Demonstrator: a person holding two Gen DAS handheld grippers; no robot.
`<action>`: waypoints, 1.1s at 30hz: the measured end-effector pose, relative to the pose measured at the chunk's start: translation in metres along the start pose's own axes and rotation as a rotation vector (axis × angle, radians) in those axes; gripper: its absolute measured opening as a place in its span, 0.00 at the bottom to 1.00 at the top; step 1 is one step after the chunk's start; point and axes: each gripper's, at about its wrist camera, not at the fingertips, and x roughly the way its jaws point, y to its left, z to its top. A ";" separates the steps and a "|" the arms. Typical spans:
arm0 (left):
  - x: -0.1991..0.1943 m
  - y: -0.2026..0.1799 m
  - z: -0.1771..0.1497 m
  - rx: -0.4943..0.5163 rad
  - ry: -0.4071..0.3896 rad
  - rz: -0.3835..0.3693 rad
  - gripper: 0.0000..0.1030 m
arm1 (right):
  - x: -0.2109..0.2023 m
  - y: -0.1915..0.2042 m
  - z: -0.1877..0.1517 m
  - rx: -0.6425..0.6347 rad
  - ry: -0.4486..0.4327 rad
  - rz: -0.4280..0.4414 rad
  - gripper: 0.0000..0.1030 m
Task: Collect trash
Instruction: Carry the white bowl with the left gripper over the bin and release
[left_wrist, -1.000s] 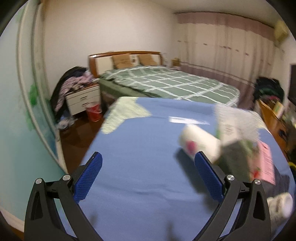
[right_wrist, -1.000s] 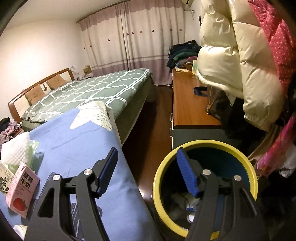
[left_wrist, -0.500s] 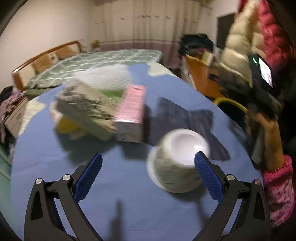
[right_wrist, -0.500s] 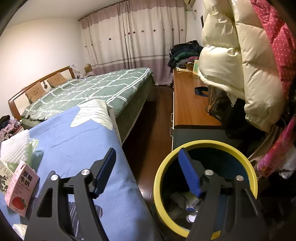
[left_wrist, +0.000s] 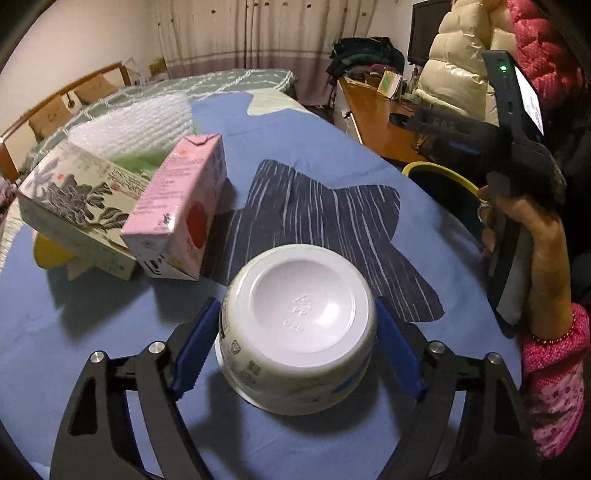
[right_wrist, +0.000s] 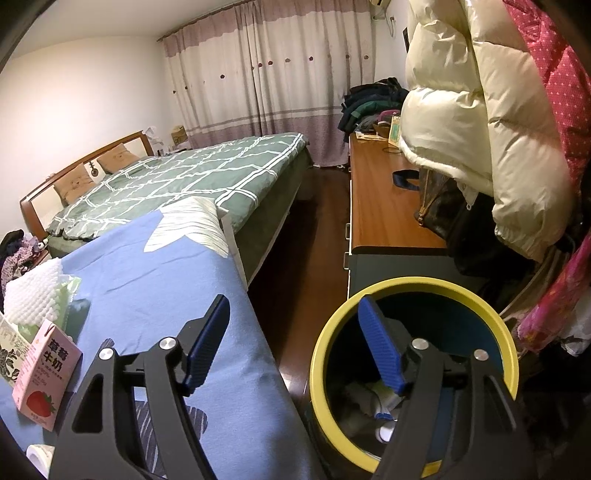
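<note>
Your left claw (left_wrist: 297, 332) was closing around the upturned white plastic bowl (left_wrist: 299, 325); beside that bowl, the pink milk carton (left_wrist: 177, 206) and flowered box (left_wrist: 77, 199) remained; your empty right claw (right_wrist: 295, 350) gaped over the yellow-rimmed bin (right_wrist: 413, 288), which already held scraps.

An upturned white plastic bowl (left_wrist: 297, 328) sits low in the frame on a blue-covered table (left_wrist: 110, 332), between the closing jaws of the left gripper (left_wrist: 295, 347). A pink carton (left_wrist: 177, 206) and floral box (left_wrist: 74, 199) lie at left. A hand (left_wrist: 524, 218) holds another gripper at right.
</note>
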 end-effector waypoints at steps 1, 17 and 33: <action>0.001 -0.001 0.001 0.006 -0.001 0.005 0.79 | 0.000 0.000 0.000 0.000 0.002 0.001 0.67; 0.010 -0.037 0.058 0.104 -0.032 -0.021 0.79 | -0.070 -0.071 -0.004 0.062 -0.082 -0.036 0.67; 0.090 -0.172 0.163 0.213 0.026 -0.190 0.79 | -0.129 -0.139 -0.036 0.060 -0.045 -0.077 0.67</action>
